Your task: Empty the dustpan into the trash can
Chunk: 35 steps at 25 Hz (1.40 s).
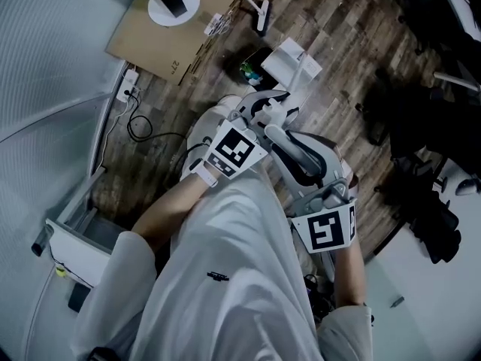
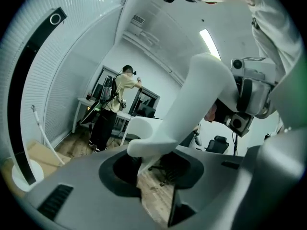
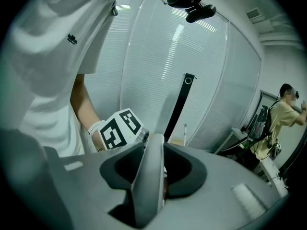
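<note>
Both grips on dustpan (image 1: 290, 60) handle (image 2: 192, 109): left gripper (image 2: 156, 195) clamps it nearer pan, right gripper (image 3: 151, 186) clamps it farther back. Handle runs toward 12 o'clock; trash can (image 1: 246, 68) sits just beside pan, at its 9 o'clock.

The floor (image 1: 338, 28) is brown wood-grain planking, with a tan cardboard sheet (image 1: 161, 40) lying at its far left. The dustpan (image 1: 289, 60) is white, the trash can (image 1: 242, 60) black. The marker cubes (image 1: 237, 150) are white with black square patterns. The person's shirt (image 1: 225, 277) is off-white. The grey fingers (image 3: 72, 186) carry black pads (image 3: 122, 169).
</note>
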Each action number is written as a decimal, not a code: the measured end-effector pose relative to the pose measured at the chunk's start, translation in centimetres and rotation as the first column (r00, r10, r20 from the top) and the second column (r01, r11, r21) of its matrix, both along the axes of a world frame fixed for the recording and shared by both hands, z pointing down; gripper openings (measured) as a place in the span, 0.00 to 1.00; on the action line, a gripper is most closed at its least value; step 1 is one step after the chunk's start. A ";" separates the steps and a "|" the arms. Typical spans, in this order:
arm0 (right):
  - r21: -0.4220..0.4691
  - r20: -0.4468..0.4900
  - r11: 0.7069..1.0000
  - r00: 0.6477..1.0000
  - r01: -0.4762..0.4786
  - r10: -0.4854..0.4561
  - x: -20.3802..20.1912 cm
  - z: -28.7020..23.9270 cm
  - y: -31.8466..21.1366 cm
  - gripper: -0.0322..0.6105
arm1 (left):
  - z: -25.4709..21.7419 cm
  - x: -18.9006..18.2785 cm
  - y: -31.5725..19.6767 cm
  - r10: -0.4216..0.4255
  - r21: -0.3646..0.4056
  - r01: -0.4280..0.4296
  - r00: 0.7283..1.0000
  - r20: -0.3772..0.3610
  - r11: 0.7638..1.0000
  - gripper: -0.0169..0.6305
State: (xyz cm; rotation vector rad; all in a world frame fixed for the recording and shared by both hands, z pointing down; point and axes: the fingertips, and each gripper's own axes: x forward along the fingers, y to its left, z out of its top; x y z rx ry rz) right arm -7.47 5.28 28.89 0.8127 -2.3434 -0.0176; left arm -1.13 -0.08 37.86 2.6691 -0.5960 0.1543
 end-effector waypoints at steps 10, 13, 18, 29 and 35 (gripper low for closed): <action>0.028 0.092 0.992 0.989 -0.123 0.120 2.2 -4.0 -1.0 0.27 | -4.0 1.6 -1.0 -0.015 0.046 0.016 1.000 -0.016 0.999 0.22; 0.023 0.181 0.964 0.949 -0.267 0.258 4.7 -6.0 -1.6 0.27 | -5.8 3.6 -1.2 0.016 0.059 -0.014 0.999 -0.032 0.998 0.22; 0.022 0.290 0.892 0.857 -0.452 0.427 8.6 -8.5 -2.7 0.27 | -7.9 7.8 -1.3 0.131 0.073 -0.126 0.989 -0.070 0.989 0.23; -0.002 0.341 0.720 0.676 -0.694 0.653 17.4 -9.1 -0.9 0.27 | -8.2 17.1 2.6 0.412 0.066 -0.409 0.911 -0.034 0.910 0.22; 0.001 0.333 0.583 0.550 -0.813 0.766 21.7 -7.8 1.9 0.27 | -6.8 21.5 6.4 0.575 0.063 -0.573 0.818 -0.028 0.817 0.22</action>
